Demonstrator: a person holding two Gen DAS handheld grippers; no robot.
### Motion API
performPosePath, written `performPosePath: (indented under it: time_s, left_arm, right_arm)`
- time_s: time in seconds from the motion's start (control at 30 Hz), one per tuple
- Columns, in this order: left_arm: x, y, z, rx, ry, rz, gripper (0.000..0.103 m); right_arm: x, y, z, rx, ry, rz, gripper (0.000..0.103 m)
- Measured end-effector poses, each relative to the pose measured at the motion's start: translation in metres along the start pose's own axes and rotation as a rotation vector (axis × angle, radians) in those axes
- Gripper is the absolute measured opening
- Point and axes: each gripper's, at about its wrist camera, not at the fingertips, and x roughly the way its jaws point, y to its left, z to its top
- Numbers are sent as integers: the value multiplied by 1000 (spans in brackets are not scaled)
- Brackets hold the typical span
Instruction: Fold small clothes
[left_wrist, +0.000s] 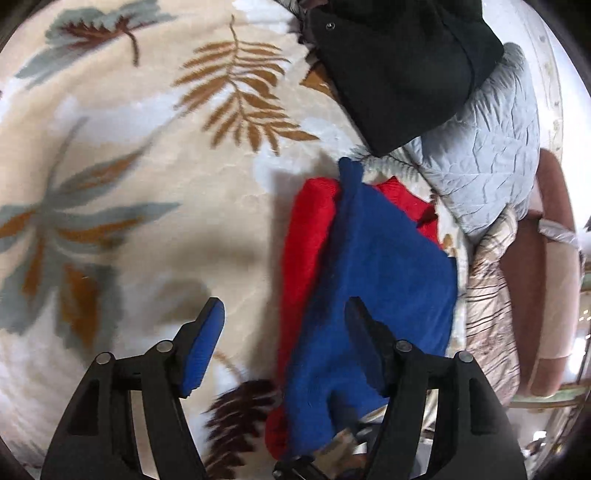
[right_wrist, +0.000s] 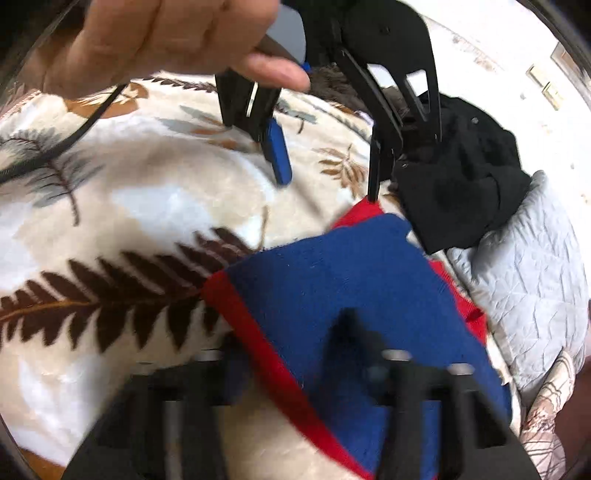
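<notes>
Blue cloth sits right at the left gripper, lying over a red cloth on the leaf-print blanket; both look like soft, light knit or fleece, limp, no stiffness, so they should drape and slide over each other rather than hold a crease. Left gripper is released, jaws spread wide, one blue-padded finger over bare blanket, the other over the blue cloth's near edge, nothing pinched. In the right wrist view the right gripper is blurred at the bottom of frame, jaws apart, straddling the red border and blue panel; it looks released, but whether it touches fabric I can't tell. Judgement: best hold is a corner or a hemmed edge, pinching both layers together so the blue one doesn't slip off the red. Blanket is plush and fuzzy, so likely some drag when pulling cloth across it. Further out, just past the red cloth's far corner, a black garment lies crumpled, partly on a quilted grey pillow. Striped fabric lies beside that.
</notes>
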Motion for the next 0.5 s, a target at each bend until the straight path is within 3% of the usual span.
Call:
performPosePath:
  time_s: [0.13, 0.3, 0.37, 0.4, 0.43, 0.5]
  left_arm:
    - [17, -13, 10, 10, 25, -26, 80]
    - [48, -33, 20, 59, 62, 64, 81]
    - [48, -45, 18, 98, 53, 41, 67]
    - [48, -48, 17, 108, 66, 22, 35]
    - [48, -50, 16, 119, 69, 31, 19]
    - [43, -59, 12, 152, 45, 73, 16]
  right_arm:
    - [-18, -8, -4, 22, -89, -29, 14]
    - [-31, -17, -8, 56, -142, -21, 13]
    - [-31, -21, -8, 78, -150, -6, 13]
    - [-30, -24, -9, 88, -153, 2, 12]
    - [-31, -25, -9, 99, -155, 10, 12]
    - [-31, -30, -12, 121, -162, 20, 12]
